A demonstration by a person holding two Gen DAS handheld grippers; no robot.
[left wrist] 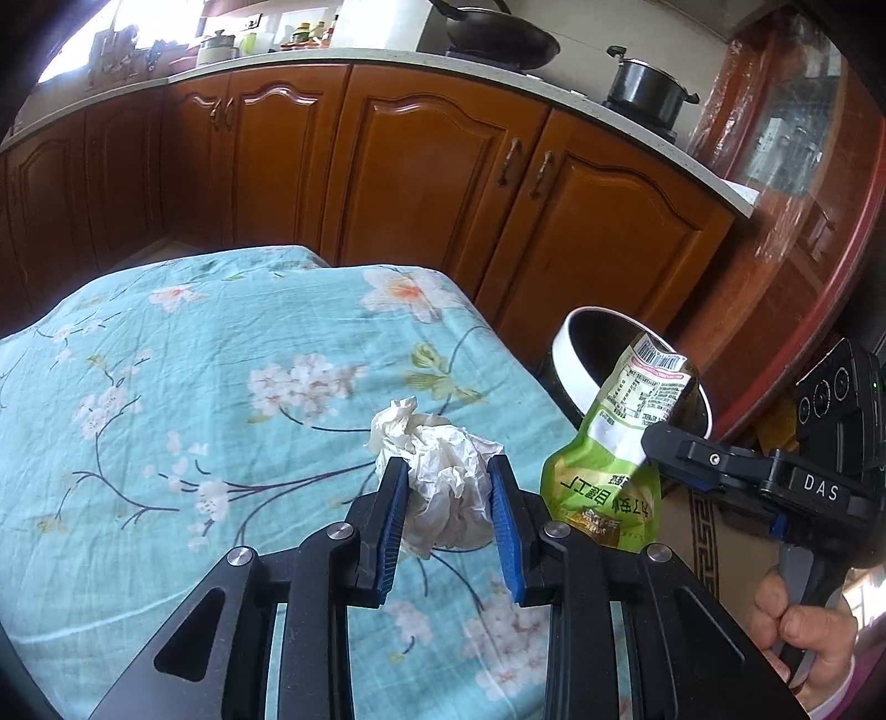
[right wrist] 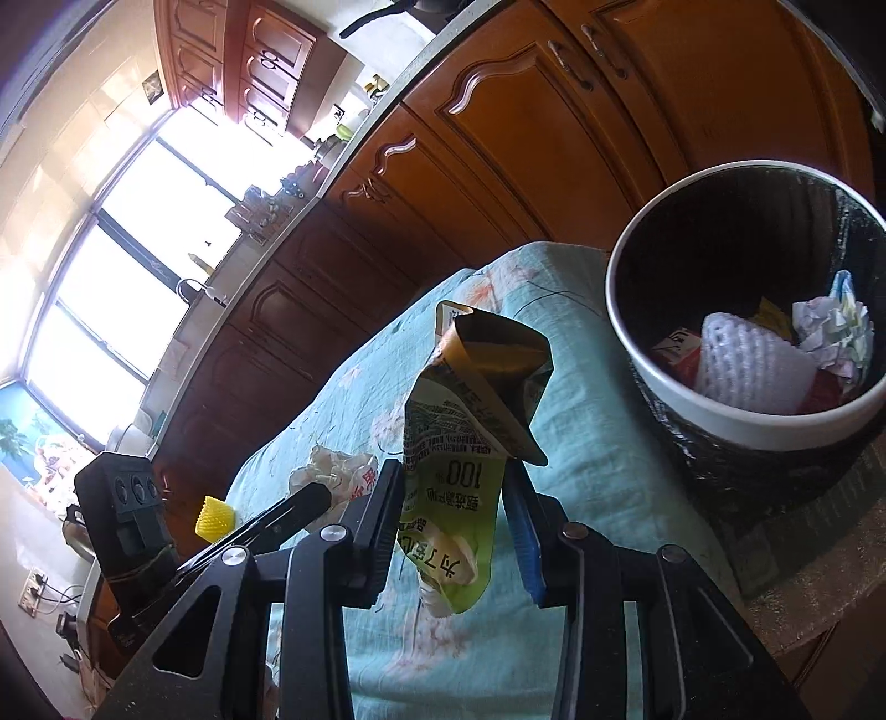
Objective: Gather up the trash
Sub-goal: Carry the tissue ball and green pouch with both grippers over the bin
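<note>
My left gripper (left wrist: pixel 447 465) is shut on a crumpled white tissue (left wrist: pixel 443 476), held just above the turquoise floral tablecloth (left wrist: pixel 166 360). To its right, my right gripper (left wrist: pixel 656 443) pinches a green snack pouch (left wrist: pixel 609 443) in front of the white-rimmed black trash bin (left wrist: pixel 570 354). In the right wrist view the pouch (right wrist: pixel 470 399) stands upright, pressed between the pads of the right gripper (right wrist: pixel 454 471). The bin (right wrist: pixel 775 425) sits beyond the table's right edge and holds several pieces of trash. The left gripper (right wrist: pixel 315 493) with the tissue (right wrist: pixel 332 471) shows at the left.
Wooden cabinets (left wrist: pixel 432 183) run behind the table under a counter with a wok (left wrist: pixel 498 33) and a pot (left wrist: pixel 648 88). A yellow foam net (right wrist: pixel 213 518) lies near the table's far side. A person's hand (left wrist: pixel 797 631) grips the right handle. A patterned rug (left wrist: pixel 714 554) lies beside the bin.
</note>
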